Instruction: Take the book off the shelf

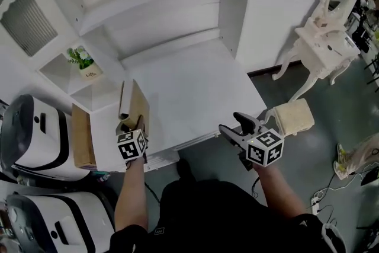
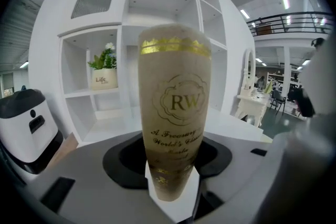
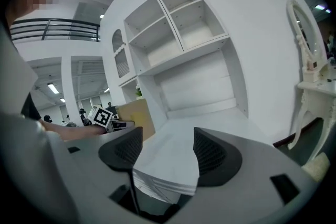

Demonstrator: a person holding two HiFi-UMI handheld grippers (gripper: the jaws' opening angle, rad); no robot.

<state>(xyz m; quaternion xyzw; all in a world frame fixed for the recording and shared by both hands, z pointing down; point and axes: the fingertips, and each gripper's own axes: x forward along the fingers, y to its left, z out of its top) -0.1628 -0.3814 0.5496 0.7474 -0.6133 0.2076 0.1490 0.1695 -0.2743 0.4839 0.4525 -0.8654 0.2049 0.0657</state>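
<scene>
**Fig.** L tongs (image 2: 170,168) pinch the book (image 2: 176,107) by its lower end. The book stands upright, its tan spine w/ gold "RW" crest facing the L gripper view. In the head view the L tongs (image 1: 128,126) and book (image 1: 134,105) are at the front-left part of the white desk (image 1: 189,89), clear of the shelf unit (image 1: 148,6); book-to-desk contact can't be told. R tongs (image 3: 167,150) are spread w/ nothing between them, and only the desk edge (image 3: 168,181) shows in the gap. In the head view the R tongs (image 1: 235,125) sit just off the desk's front-right corner. A potted plant (image 1: 83,62) stands in a low cubby at left, and a cardboard panel (image 1: 83,136) lies beside the desk's left side.
</scene>
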